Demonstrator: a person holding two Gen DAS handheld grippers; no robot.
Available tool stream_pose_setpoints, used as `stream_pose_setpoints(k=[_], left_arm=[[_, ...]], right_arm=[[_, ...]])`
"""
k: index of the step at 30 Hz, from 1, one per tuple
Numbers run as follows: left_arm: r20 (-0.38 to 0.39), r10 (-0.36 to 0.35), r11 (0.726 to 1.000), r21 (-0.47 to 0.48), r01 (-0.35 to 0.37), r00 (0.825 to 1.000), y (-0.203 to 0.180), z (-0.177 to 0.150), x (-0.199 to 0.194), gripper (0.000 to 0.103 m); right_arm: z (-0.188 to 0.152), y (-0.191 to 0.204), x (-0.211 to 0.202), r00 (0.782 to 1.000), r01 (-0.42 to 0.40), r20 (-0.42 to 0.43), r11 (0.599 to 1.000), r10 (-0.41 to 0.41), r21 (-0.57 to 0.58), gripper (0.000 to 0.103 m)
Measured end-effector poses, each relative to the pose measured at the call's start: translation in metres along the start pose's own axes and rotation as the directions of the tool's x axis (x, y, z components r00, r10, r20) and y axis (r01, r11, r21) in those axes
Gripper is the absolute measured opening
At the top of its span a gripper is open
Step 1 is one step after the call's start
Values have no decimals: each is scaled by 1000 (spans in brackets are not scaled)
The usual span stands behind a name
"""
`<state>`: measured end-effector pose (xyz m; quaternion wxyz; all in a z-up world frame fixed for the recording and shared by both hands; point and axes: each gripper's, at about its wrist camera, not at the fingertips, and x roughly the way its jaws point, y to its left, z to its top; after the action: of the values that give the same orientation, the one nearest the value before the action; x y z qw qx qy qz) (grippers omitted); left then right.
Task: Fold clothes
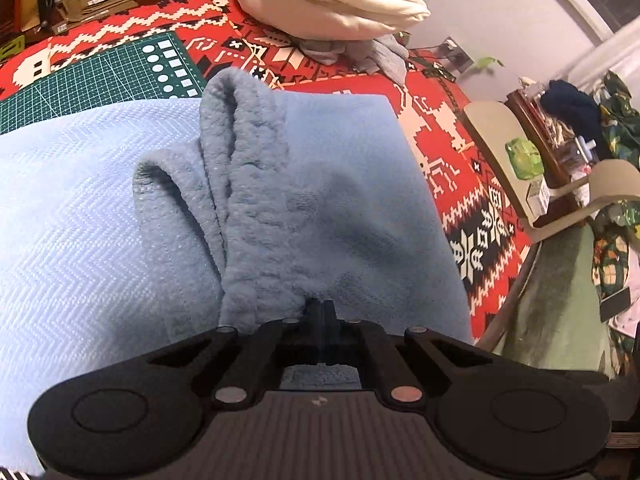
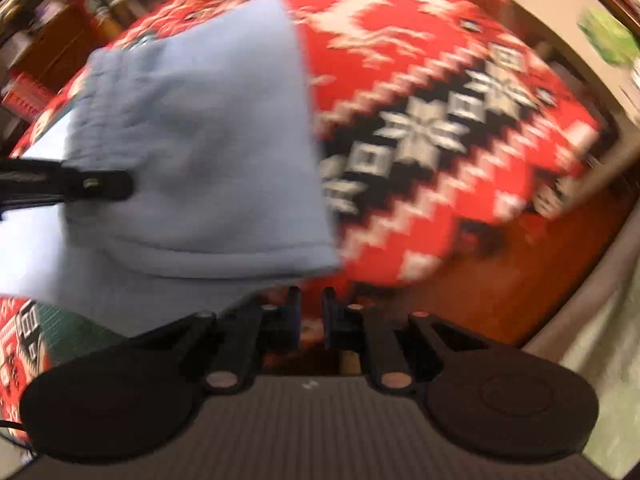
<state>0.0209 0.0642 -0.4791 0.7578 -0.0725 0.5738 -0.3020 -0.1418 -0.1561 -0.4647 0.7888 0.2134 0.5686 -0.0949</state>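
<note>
The left gripper (image 1: 319,307) is pinching the near edge of the blue fleece garment (image 1: 320,208), and that thin bite is risking a slip that would let the fold spring open. The garment is lying on the red patterned cloth (image 1: 440,128), beyond it a cream pile (image 1: 332,0). The right gripper (image 2: 311,304), slightly spread and holding nothing, is hovering off the garment's near right corner.

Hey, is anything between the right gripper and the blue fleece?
Nothing visible. The right gripper, jaws slightly apart and empty, sits just off the near right corner of the blue fleece, over the red cloth. The left gripper already pinches the fleece's left side, away from that gap. The view is blurred.
</note>
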Motion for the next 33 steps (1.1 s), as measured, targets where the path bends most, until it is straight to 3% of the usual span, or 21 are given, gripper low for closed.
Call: stream_pose_setpoints(k=[4,8,12,15,17,21,28,33], left_arm=[[45,-19,1000,-9,20,999,-8,4,-6,4],[58,2,1000,21,-3,998,-21,22,4,4],[23,34,999,31,-35,999,-21,38,24,4],[-19,108,992,61,-106,994,-12,34,44,3],[2,104,991,87,-104,995,-8,28,49,3],[-10,82,997,9,-81,997,0,31,43,3],[86,20,990,-142,-8,996,16,0,-16,3],[123,80,988,-144,-62,989,42,-24,-65,8]], right_arm=[[18,-1,-27,989,-54,137,999,53,4,12],[50,23,-29,969,-81,224,993,99,-89,13],[80,41,-4,972,-108,194,986,131,-124,13],[78,49,24,984,-65,152,983,91,-170,13],[68,49,37,982,-49,168,979,83,-199,13],[65,51,37,984,-44,159,977,78,-209,13],[72,59,15,987,-50,135,973,82,-226,16],[64,89,-7,984,-63,140,957,106,-282,16]])
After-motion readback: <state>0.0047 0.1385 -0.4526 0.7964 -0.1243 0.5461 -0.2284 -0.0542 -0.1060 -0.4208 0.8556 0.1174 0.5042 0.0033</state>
